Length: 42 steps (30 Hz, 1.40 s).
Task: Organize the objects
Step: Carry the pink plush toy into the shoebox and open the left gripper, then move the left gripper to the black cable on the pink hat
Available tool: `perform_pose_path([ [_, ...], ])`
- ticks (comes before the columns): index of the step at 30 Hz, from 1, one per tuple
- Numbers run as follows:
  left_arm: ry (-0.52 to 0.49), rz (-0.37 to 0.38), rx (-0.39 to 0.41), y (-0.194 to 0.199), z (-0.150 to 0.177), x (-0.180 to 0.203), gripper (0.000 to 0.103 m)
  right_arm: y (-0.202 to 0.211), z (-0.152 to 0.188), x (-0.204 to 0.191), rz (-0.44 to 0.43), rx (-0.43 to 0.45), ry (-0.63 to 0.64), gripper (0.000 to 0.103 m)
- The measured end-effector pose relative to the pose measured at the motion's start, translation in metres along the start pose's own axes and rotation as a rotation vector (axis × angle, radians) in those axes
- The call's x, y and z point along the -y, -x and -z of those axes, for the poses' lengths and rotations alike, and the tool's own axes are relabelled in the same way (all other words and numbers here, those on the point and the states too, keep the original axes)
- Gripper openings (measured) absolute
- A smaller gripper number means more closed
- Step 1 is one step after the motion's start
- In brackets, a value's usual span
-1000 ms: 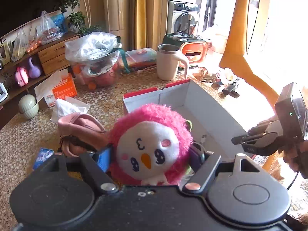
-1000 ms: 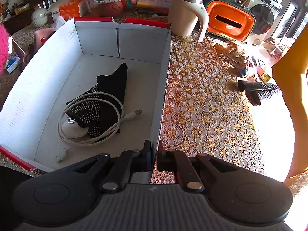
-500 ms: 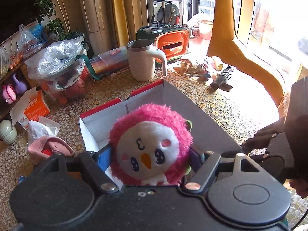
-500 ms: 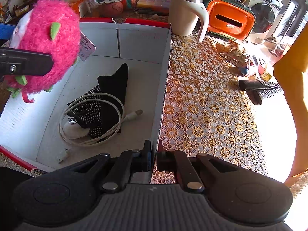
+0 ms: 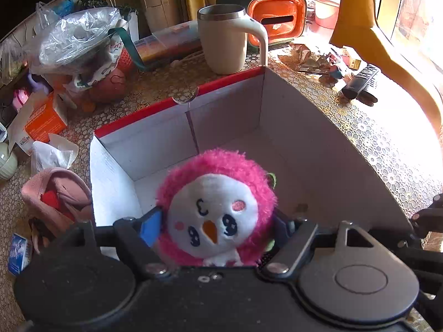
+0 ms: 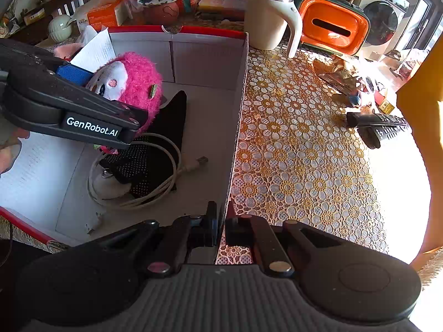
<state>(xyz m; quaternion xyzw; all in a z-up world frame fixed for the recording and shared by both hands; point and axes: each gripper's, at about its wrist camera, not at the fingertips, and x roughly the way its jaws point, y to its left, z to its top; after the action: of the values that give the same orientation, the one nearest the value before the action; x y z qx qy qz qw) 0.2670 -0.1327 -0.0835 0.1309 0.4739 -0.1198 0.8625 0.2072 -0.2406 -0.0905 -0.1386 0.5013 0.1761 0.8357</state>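
A pink plush toy (image 5: 216, 213) with a white face sits clamped between the fingers of my left gripper (image 5: 217, 222). In the right wrist view the left gripper (image 6: 110, 96) holds the plush toy (image 6: 138, 83) inside the white cardboard box (image 6: 205, 58), just above a black dotted cloth (image 6: 155, 160) and a coiled white cable (image 6: 166, 191). The box (image 5: 304, 138) has a red outer rim. My right gripper (image 6: 220, 227) is shut on the near end of the box's right wall (image 6: 238, 127).
A cream mug (image 6: 265, 19) and an orange case (image 6: 332, 25) stand behind the box. Two black remotes (image 6: 379, 127) lie on the lace tablecloth at the right. Left of the box lie a pink cloth (image 5: 55, 191), tissues, an orange carton (image 5: 41, 121) and a plastic bag (image 5: 80, 41).
My left gripper has carried the plush toy from left of the box to over it and down inside. The right gripper has stayed on the box wall.
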Motion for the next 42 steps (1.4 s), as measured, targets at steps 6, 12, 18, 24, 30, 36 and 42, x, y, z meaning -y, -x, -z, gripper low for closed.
perform_pose_path([
  [6, 0.007, -0.010, -0.032, -0.014, 0.002, -0.001, 0.077, 0.000, 0.000, 0.000, -0.003, -0.001, -0.001, 0.005],
  [12, -0.021, -0.014, -0.049, -0.020, 0.003, 0.003, 0.081, 0.000, 0.000, 0.000, -0.001, -0.002, 0.001, 0.005],
  [18, -0.030, -0.003, -0.040, -0.018, 0.005, 0.004, 0.087, 0.000, 0.000, 0.000, -0.001, -0.003, 0.003, 0.005],
  [24, -0.017, 0.025, -0.025, -0.010, 0.008, 0.001, 0.090, 0.000, 0.001, 0.000, 0.000, -0.003, 0.003, 0.005],
  [30, -0.020, 0.057, 0.020, 0.012, 0.009, -0.001, 0.092, 0.000, 0.001, -0.001, 0.000, -0.005, 0.003, 0.005],
  [36, -0.022, 0.090, 0.076, 0.042, 0.011, -0.010, 0.093, 0.002, 0.002, -0.001, 0.004, -0.007, 0.007, 0.005],
  [42, -0.003, 0.095, 0.136, 0.075, 0.016, -0.031, 0.094, 0.003, 0.003, -0.002, 0.010, -0.008, 0.012, 0.005],
])
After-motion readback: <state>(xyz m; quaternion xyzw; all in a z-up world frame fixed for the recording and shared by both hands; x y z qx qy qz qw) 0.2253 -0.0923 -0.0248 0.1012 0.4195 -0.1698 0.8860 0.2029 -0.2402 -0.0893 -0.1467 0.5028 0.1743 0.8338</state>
